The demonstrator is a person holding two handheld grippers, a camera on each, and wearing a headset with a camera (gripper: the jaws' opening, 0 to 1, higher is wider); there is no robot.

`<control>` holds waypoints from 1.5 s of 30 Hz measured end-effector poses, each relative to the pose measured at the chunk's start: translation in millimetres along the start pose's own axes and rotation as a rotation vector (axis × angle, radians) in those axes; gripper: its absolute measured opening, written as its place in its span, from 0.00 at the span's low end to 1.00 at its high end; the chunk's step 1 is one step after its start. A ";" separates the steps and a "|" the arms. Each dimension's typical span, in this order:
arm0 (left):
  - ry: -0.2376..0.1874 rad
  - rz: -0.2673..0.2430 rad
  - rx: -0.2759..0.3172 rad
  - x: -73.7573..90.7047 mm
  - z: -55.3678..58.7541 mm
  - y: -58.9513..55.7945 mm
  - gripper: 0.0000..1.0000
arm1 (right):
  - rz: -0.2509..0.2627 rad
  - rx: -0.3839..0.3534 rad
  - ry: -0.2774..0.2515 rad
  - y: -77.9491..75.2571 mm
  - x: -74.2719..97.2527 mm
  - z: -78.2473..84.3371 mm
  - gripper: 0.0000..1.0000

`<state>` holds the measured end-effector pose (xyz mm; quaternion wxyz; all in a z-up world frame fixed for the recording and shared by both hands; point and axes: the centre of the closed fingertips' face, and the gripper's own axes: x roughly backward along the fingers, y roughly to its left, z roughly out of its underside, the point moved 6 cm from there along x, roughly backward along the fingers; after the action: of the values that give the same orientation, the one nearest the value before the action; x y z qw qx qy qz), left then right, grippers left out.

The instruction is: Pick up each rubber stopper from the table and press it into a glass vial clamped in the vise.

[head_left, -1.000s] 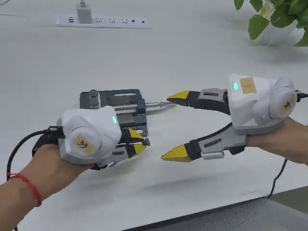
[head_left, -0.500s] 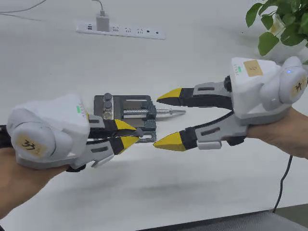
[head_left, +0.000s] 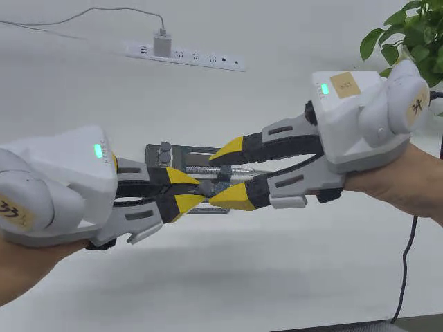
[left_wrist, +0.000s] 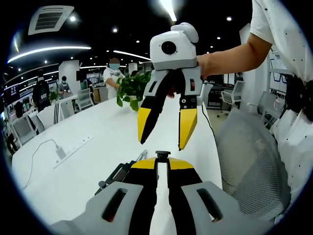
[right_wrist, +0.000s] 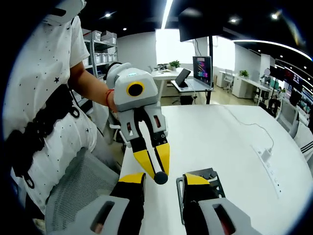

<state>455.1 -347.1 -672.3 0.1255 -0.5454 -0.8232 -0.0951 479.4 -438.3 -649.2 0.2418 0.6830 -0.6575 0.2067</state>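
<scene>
the vise [head_left: 181,150] is mostly hidden behind the jaws — its vial [head_left: 165,155] too small to make out; left gripper [head_left: 197,192] cut off at the edge.

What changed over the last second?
Right gripper moved left to meet the left gripper, its open jaws narrowing around the rubber stopper held there. No handover yet. Left gripper stays shut on the stopper; vise unmoved.
</scene>
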 end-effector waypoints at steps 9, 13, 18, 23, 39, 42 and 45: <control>-0.020 -0.005 -0.001 5.7 -5.7 -0.7 0.03 | -0.032 0.023 0.019 3.4 0.2 -3.8 0.16; -0.029 -0.002 0.006 6.1 -7.0 -1.3 0.03 | -0.039 0.030 0.021 4.5 0.4 -5.2 0.13; -0.033 0.000 0.009 6.2 -7.3 -1.9 0.03 | -0.045 0.036 0.024 8.1 -0.2 -7.2 0.09; -0.038 -0.004 0.019 7.0 -7.0 -0.9 0.03 | -0.046 0.037 0.020 7.9 -0.3 -7.6 0.08; -0.044 0.008 0.037 5.6 -4.7 -1.0 0.03 | -0.045 0.059 0.025 5.9 0.2 -4.0 0.07; -0.040 0.014 0.039 5.6 -3.8 -1.6 0.03 | -0.047 0.064 0.032 7.9 -0.8 -4.1 0.07; -0.038 0.015 0.038 5.9 -3.0 -1.4 0.03 | -0.046 0.064 0.033 9.1 -1.9 -4.6 0.07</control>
<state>451.9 -343.4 -667.7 0.1210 -0.5508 -0.8230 -0.0684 470.3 -434.2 -646.2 0.2353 0.7019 -0.6305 0.2334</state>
